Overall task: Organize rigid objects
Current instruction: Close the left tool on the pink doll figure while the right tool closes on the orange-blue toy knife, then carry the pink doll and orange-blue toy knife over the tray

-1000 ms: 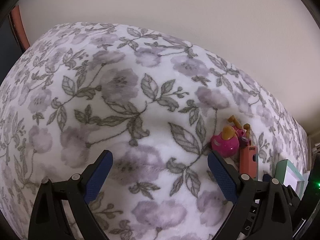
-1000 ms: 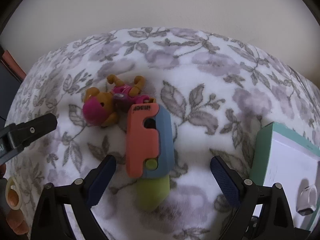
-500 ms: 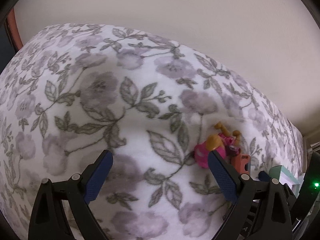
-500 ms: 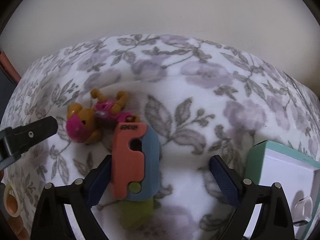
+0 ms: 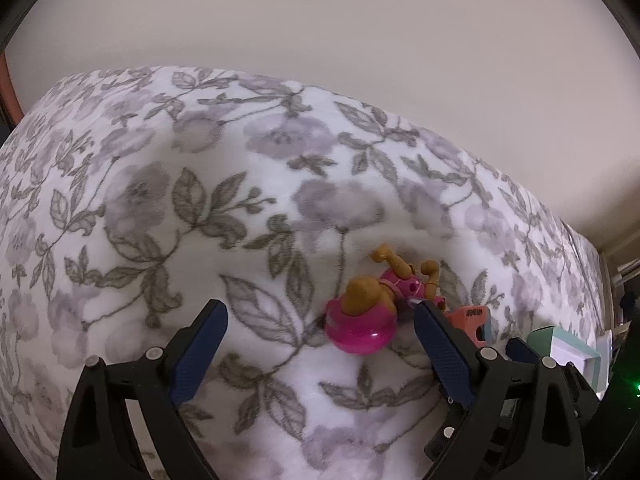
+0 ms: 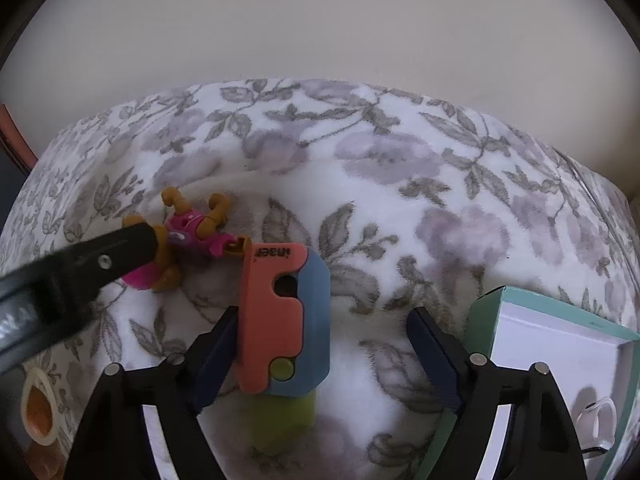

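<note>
Two wrist views over a floral blanket [image 5: 248,216] of white plush with grey leaves and lilac blooms, a plain wall behind it. Landmark: the coral-and-blue folding toy [image 6: 284,320], which lies flat on the blanket with a yellow-green part protruding from its near end.

Left wrist view: the left gripper [image 5: 320,344] points steeply down at the blanket, its jaws wide and closing. The pink-and-tan toy dog figure [image 5: 368,312] lies on the blanket between the jaws, close to the right finger, and neither pad presses on it. Only a coral corner of the folding toy shows, just beyond that right finger. A teal-rimmed open box [image 5: 568,348] appears at the far right edge.

Right wrist view: the right gripper [image 6: 320,352] also points steeply down, jaws wide and closing. The folding toy lies between them, its coral side touching or just beside the left finger; which of the two cannot be told. The right finger is well clear of it. The toy dog figure lies just beyond the far left corner of the folding toy, partly covered by a black finger of the left gripper. The open box, white inside and holding a small white item [image 6: 596,424], sits to the right of the folding toy, beyond the right finger.
</note>
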Motion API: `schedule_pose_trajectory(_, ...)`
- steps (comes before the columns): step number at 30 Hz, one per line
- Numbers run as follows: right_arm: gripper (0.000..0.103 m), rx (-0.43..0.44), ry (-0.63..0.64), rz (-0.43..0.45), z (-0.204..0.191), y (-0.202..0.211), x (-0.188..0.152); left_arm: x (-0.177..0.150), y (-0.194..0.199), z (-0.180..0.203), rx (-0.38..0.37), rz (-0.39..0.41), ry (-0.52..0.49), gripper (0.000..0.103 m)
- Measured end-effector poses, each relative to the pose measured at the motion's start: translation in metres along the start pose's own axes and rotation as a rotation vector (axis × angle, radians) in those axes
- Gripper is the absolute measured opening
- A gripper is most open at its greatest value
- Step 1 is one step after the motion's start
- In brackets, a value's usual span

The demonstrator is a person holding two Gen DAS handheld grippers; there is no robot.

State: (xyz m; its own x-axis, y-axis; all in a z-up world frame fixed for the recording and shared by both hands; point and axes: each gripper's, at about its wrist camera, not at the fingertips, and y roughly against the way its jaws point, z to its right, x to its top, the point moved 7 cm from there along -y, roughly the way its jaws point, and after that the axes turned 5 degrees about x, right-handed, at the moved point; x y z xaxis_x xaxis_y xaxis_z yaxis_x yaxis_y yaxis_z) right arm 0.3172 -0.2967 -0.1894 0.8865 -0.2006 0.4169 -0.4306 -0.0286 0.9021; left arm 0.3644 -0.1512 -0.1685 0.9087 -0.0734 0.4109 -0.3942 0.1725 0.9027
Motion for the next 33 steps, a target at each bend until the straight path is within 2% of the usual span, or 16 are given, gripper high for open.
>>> schedule_pose_trajectory(1, 0.083, 0.000, 0.001, 0.001, 0.001, 0.002, -0.001, 0.000, -0.001, 0.001, -0.002, 0.005, -0.006, 0.088)
schedule_pose_trajectory(2, 0.082, -0.001, 0.002, 0.003, 0.000, 0.002, -0.001, -0.001, -0.002, 0.003, -0.005, 0.010, -0.013, 0.080)
schedule_pose_trajectory(4, 0.079, -0.005, 0.004, 0.008, 0.000, 0.001, 0.000, -0.001, -0.003, 0.007, -0.032, 0.013, -0.014, 0.074)
schedule_pose_trajectory(6, 0.075, -0.009, 0.003, 0.015, 0.001, 0.000, 0.001, -0.001, -0.003, 0.011, -0.056, 0.025, -0.015, 0.063)
schedule_pose_trajectory(10, 0.059, -0.015, -0.008, 0.030, 0.006, 0.006, -0.001, -0.002, -0.002, 0.018, -0.092, 0.040, -0.022, 0.051)
schedule_pose_trajectory(12, 0.055, -0.016, -0.015, 0.034, 0.009, 0.010, -0.003, -0.003, -0.001, 0.020, -0.111, 0.050, -0.020, 0.045)
schedule_pose_trajectory(21, 0.054, -0.019, -0.004, 0.038, 0.009, 0.008, -0.002, -0.008, 0.002, 0.027, -0.095, 0.097, -0.087, 0.042)
schedule_pose_trajectory(24, 0.053, -0.016, -0.003, 0.038, 0.008, 0.008, -0.002, -0.010, -0.001, 0.027, -0.108, 0.104, -0.074, 0.042)
schedule_pose_trajectory(28, 0.045, -0.010, -0.008, 0.042, 0.009, 0.010, -0.004, -0.013, -0.003, 0.028, -0.102, 0.103, -0.075, 0.041)
schedule_pose_trajectory(33, 0.045, 0.003, -0.014, 0.044, 0.009, 0.011, -0.005, -0.014, 0.003, 0.023, -0.088, 0.118, -0.055, 0.041)
